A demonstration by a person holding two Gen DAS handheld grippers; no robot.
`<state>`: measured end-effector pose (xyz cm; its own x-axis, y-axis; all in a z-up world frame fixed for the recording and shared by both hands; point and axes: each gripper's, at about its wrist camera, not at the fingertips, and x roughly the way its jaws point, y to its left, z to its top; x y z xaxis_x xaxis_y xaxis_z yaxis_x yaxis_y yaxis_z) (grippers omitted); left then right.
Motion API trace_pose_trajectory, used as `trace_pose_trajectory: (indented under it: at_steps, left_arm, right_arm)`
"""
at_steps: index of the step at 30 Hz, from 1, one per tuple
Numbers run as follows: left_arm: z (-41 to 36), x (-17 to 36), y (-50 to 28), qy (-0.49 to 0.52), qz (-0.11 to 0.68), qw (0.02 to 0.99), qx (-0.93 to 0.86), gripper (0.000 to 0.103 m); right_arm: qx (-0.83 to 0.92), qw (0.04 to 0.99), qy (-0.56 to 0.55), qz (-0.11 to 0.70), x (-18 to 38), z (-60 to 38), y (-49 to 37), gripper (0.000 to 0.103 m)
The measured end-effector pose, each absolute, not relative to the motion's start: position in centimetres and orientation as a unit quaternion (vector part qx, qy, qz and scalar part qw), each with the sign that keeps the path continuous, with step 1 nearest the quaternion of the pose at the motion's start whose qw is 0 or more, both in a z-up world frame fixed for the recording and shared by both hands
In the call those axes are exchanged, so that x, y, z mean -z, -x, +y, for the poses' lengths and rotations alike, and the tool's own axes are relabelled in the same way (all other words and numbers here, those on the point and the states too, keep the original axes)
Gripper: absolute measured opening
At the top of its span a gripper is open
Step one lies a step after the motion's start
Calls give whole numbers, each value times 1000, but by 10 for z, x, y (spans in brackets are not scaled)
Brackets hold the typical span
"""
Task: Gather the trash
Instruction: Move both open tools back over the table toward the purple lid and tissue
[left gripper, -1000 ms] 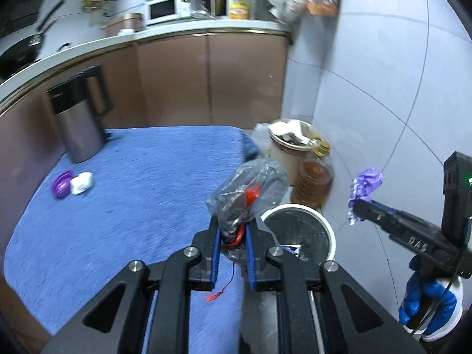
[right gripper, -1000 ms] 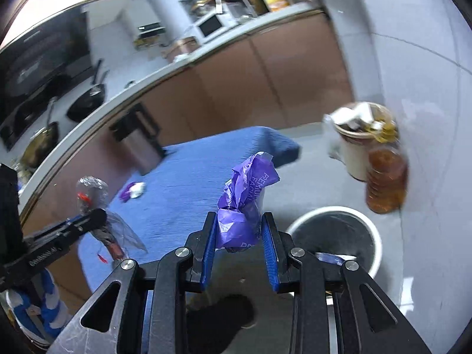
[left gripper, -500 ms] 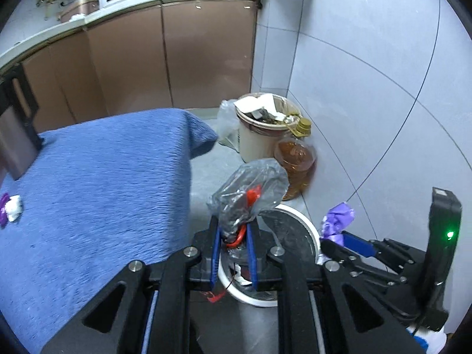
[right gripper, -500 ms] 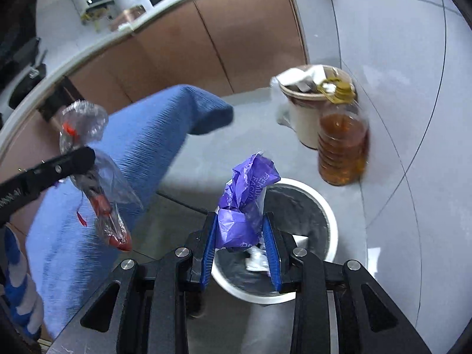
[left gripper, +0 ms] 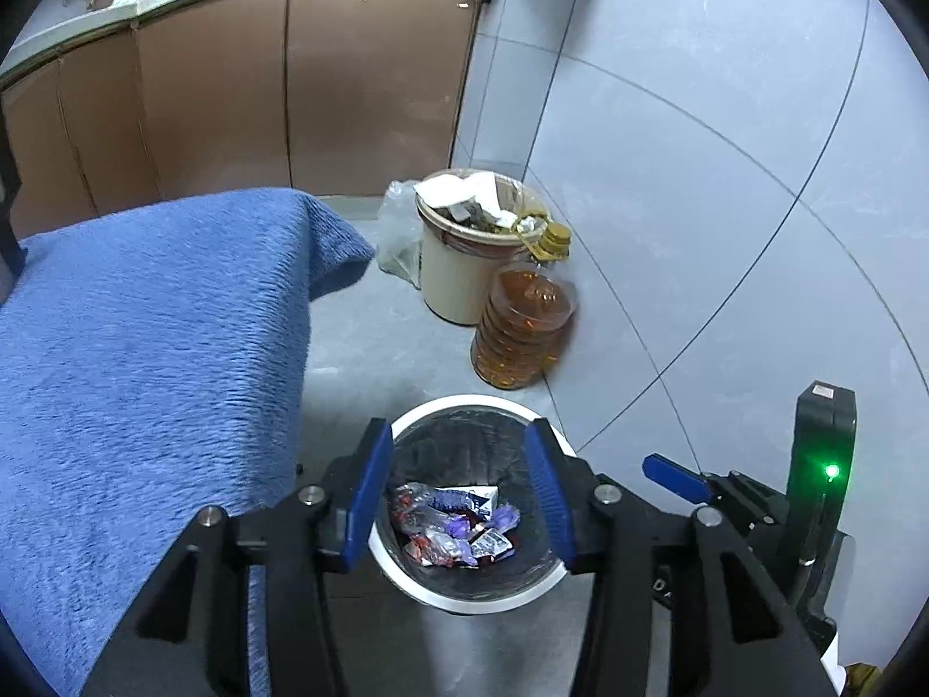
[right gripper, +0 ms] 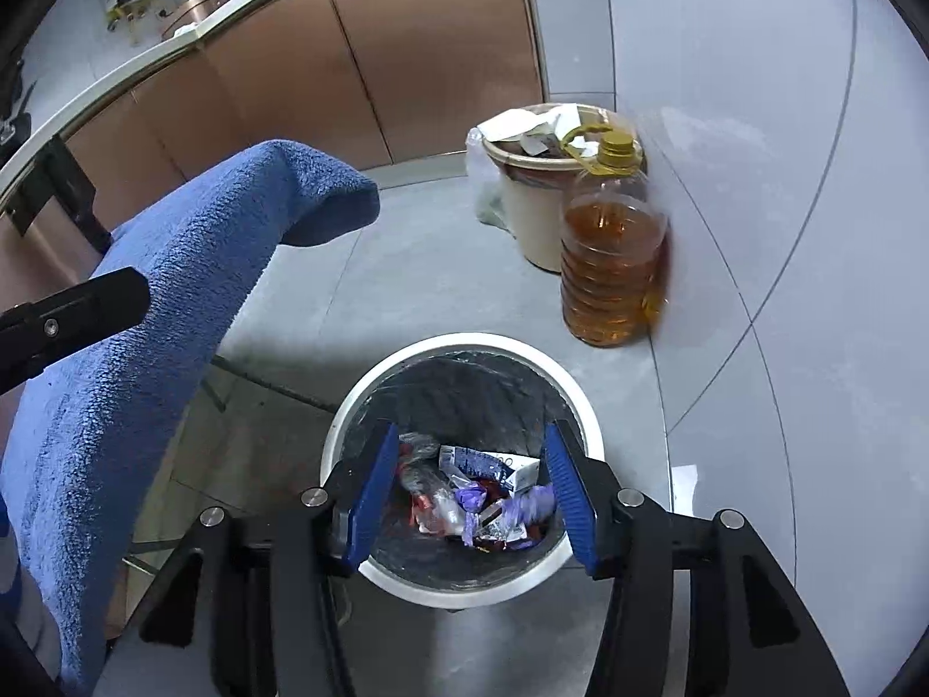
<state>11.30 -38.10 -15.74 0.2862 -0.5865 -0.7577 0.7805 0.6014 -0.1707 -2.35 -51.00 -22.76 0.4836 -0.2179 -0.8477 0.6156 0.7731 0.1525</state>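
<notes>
A round white-rimmed trash bin with a black liner stands on the floor; it also shows in the right wrist view. Wrappers, a clear plastic bag and purple wrappers lie at its bottom, also seen in the right wrist view. My left gripper hangs open and empty over the bin. My right gripper is open and empty over the bin too. The right gripper's blue fingertip shows at the right in the left wrist view.
A table with a blue cloth stands left of the bin. A beige bin full of rubbish and a big bottle of amber oil stand against the tiled wall. Brown cabinets run behind.
Both grippers moved over the bin and opened. The clear bag with red bits dropped from the left and the purple wrapper from the right; both now lie in the bin.
</notes>
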Motion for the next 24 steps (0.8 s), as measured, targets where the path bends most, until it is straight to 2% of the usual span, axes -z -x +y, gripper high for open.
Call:
trace_pose_trajectory:
  at_steps: [7,17,21,24]
  left_arm:
    - [-325,122,-101,-81,368,837,396,46]
    - [-212,76,-78,-62,316,888,327,46]
    - [-158,63,-66,-43,294,913,281,54]
    - [-121,54,-58,-27,279,929,242,56]
  right_arm:
    - [238,849,-227,413,193,-490,32,52]
    - [163,901,-172,363,116,-405,27,54]
    - [126,918,-151,345,91,-369,23,54]
    - [94,928,-136,335,75,-340,21,55]
